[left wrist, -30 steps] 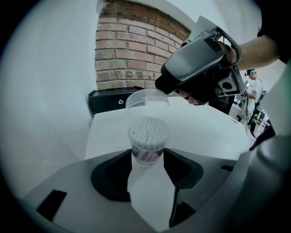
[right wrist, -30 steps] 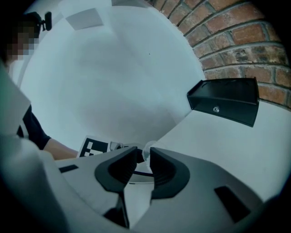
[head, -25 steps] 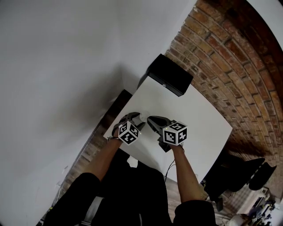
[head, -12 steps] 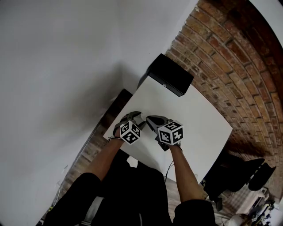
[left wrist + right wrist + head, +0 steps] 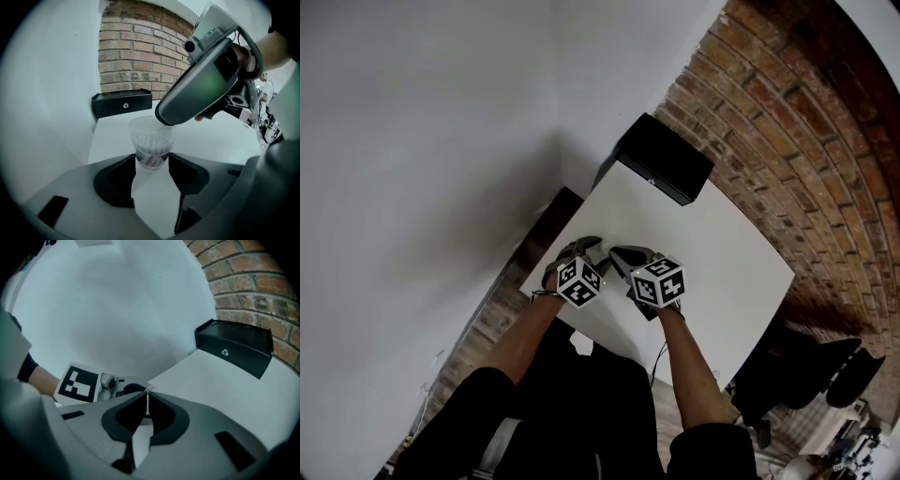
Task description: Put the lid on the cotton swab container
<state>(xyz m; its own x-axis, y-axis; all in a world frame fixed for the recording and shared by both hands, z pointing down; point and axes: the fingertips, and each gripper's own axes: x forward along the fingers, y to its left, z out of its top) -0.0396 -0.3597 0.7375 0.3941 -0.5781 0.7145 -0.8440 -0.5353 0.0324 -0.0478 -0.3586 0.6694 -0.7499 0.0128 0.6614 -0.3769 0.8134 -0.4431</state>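
Two forearms reach up from the dark-clothed person at the bottom of the head view. Each ends in a gripper over the near edge of a white table, and the two noses lean in toward each other.

The left gripper is clamped on the container. In the left gripper view both pads press the printed band low on the clear cup, which stands upright between the jaw tips with white swab heads packed inside. Whether its base rests on the table or hangs just above it cannot be told.

The right gripper has its jaws pressed together. The right gripper view shows only a hairline seam between the pads and a thin pale sliver at the tips, too small to name. In the left gripper view it slants down from the upper right, and its nose meets the container's right rim. Whether the cup's mouth is covered cannot be told.

Farther off, a black box lies along the table's far edge, with a small round fitting on its front. Behind it, a white wall meets a brick wall in a corner.
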